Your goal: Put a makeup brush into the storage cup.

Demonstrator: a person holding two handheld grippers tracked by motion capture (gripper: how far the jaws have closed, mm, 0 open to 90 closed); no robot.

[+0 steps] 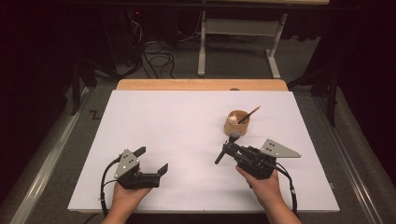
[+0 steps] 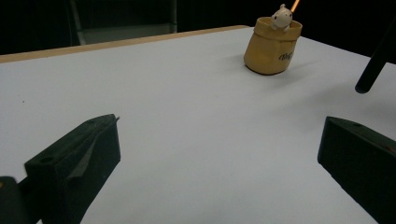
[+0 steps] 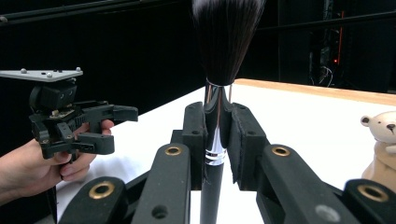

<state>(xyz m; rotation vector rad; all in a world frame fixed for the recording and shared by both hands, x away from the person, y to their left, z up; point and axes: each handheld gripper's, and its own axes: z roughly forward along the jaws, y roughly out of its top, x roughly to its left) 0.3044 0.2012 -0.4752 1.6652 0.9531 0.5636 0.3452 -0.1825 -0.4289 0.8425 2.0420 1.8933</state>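
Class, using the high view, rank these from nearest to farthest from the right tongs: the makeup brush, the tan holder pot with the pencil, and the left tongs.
1. Black-handled makeup brush: clamped in the right tongs.
2. Tan holder pot with the pencil: just beyond the brush head, toward the table's far side.
3. Left tongs: far off across the white sheet, open and empty.

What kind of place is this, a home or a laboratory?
Probably a lab or workshop: a white table set up for recording, tangled cables on the grey floor behind it, and a bare metal table frame beyond.
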